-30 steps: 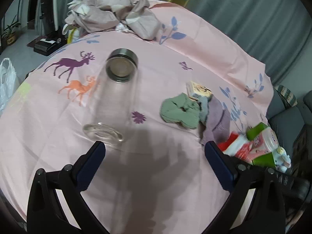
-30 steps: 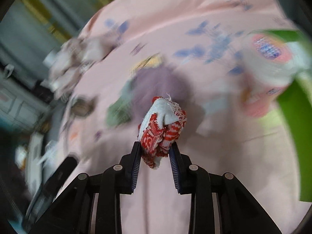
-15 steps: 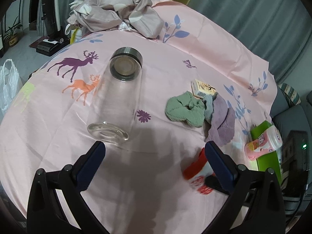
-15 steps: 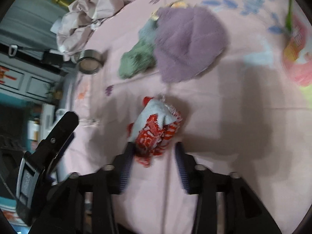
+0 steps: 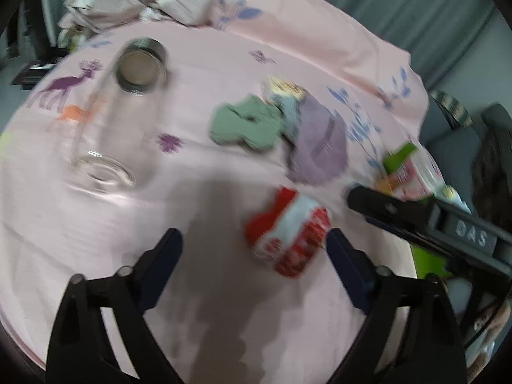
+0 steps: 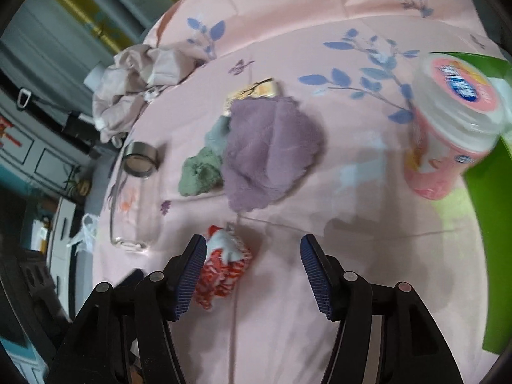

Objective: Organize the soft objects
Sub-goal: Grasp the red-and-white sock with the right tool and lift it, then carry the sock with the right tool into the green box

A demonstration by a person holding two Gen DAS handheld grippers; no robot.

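Note:
A red and white cloth (image 5: 289, 230) lies on the pink tablecloth (image 5: 96, 224), also in the right wrist view (image 6: 225, 268). My right gripper (image 6: 252, 272) is open, its left finger beside the cloth, which it no longer holds. My left gripper (image 5: 252, 256) is open and empty, the cloth lying just ahead between its fingers. A purple cloth (image 5: 320, 147) (image 6: 268, 156) and a green cloth (image 5: 246, 124) (image 6: 200, 176) lie further back, touching each other. The right gripper's body (image 5: 425, 224) shows at the right of the left wrist view.
A clear glass jar (image 5: 118, 121) (image 6: 134, 198) lies on its side at the left. A small yellow box (image 6: 256, 91) sits behind the purple cloth. A pink-lidded tub (image 6: 448, 128) lies against a green box (image 6: 489, 224) at the right. Crumpled beige fabric (image 5: 137, 3) is at the far edge.
My right gripper lowered the red and white cloth to the table, opened and let it go. The left gripper has shifted right toward the cloth.

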